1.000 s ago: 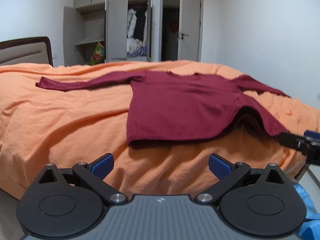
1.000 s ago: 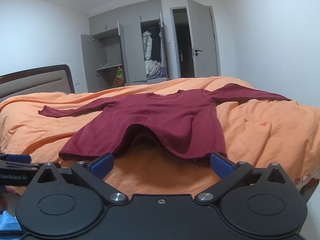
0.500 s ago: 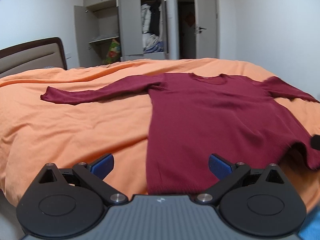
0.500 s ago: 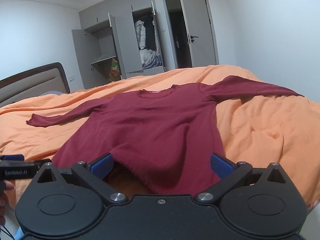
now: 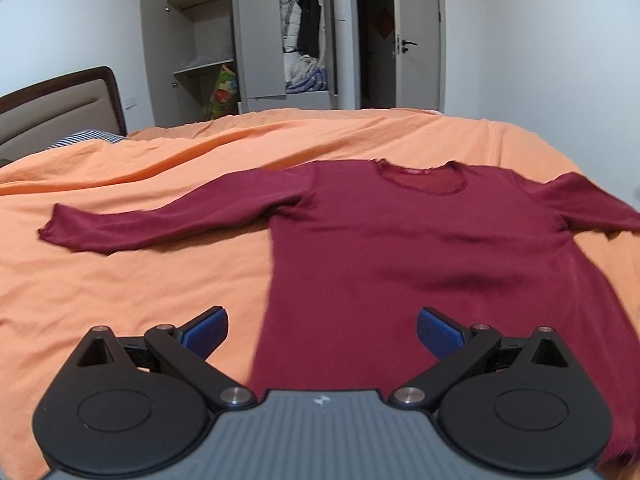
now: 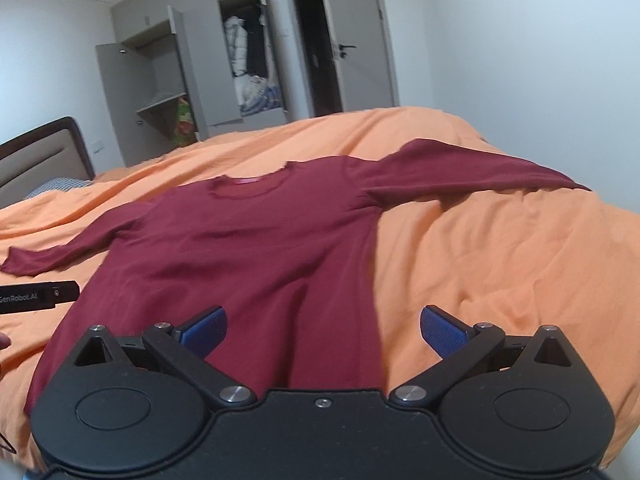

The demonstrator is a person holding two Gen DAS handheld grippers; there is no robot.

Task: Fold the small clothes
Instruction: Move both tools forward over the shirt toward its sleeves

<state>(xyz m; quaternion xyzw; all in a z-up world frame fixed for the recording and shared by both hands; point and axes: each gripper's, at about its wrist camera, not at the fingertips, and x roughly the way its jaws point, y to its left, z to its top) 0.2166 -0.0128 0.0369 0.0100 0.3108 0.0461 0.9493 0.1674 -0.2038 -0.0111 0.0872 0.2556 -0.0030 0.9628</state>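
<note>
Sweater (image 5: 420,248), dark red and long-sleeved, lay flat and face-up on the orange bed cover (image 5: 132,280), nothing folded yet. Step in hand, as I judged it: the approach before the first fold.

Left gripper (image 5: 322,330) hovered over the hem end, its blue pads wide apart, holding nothing; the garment's left side edge ran between them. Right gripper (image 6: 322,330) was likewise spread wide and empty, with the sweater's right side edge between its pads. Whether either pad touched cloth could not be told.

Orientation: collar (image 6: 250,184) pointed away from the person, toward the wardrobe (image 5: 256,40); hem lay nearest the grippers, partly hidden under them. Long axis of the body ran from hem to collar, away from the viewer. Sleeves lay across that axis: left sleeve (image 5: 160,222) stretched toward the headboard (image 5: 60,100), right sleeve (image 6: 472,172) toward the opposite bed edge.

Next move, in my judgement, called for closing on one layer pair at a hem corner or a sleeve, then carrying it across the body. Soft knit would sag, so both ends needed support.
</note>
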